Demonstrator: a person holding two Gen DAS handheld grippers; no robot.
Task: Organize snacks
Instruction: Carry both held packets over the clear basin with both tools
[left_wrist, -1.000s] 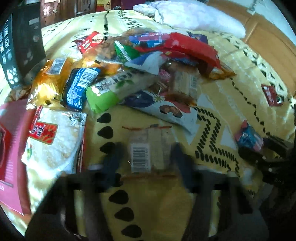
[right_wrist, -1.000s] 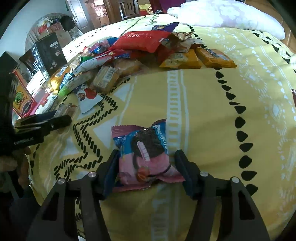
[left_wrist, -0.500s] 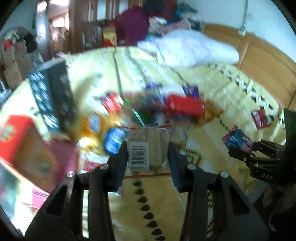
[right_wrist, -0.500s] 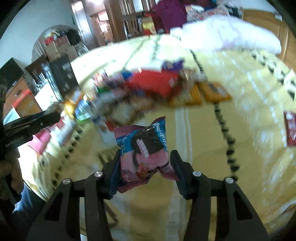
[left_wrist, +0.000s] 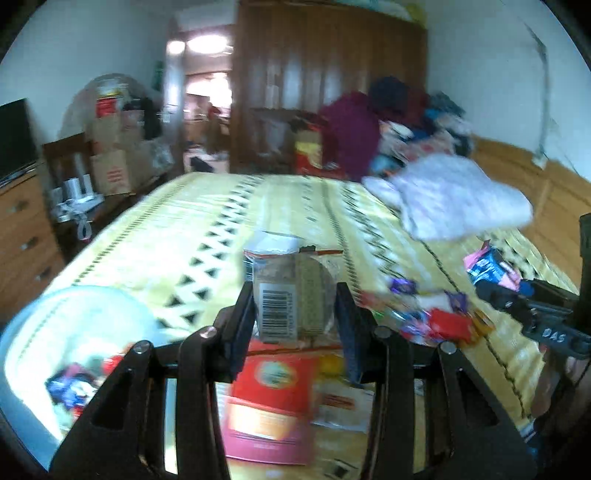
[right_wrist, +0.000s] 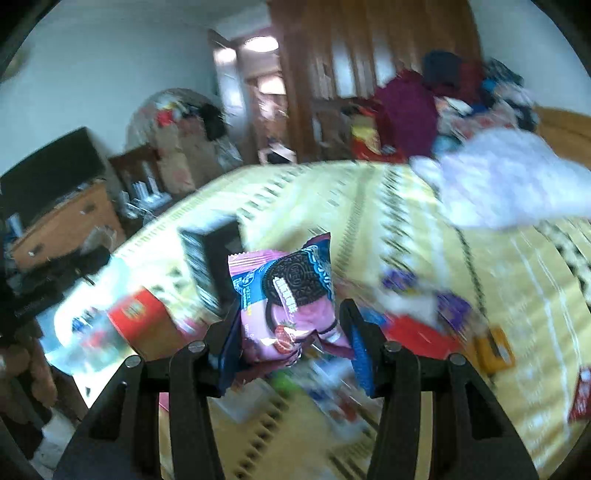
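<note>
Pink and blue foil, one Oreo cookie packet (right_wrist: 286, 302), stands upright in our right gripper (right_wrist: 291, 339), whose jaws have just been closing on it. One clear-wrapped cracker pack (left_wrist: 293, 295), barcode facing us, is pinched upright in our left gripper (left_wrist: 295, 325). One pale bin (left_wrist: 44, 325) with snacks inside lies low and left of both, nearer our left hand. Above the yellow bedspread (left_wrist: 229, 218).

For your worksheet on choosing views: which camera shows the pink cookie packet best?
The right wrist view: the pink cookie packet sits large and central, clamped in the right gripper. The left wrist view shows it small at the right edge.
</note>
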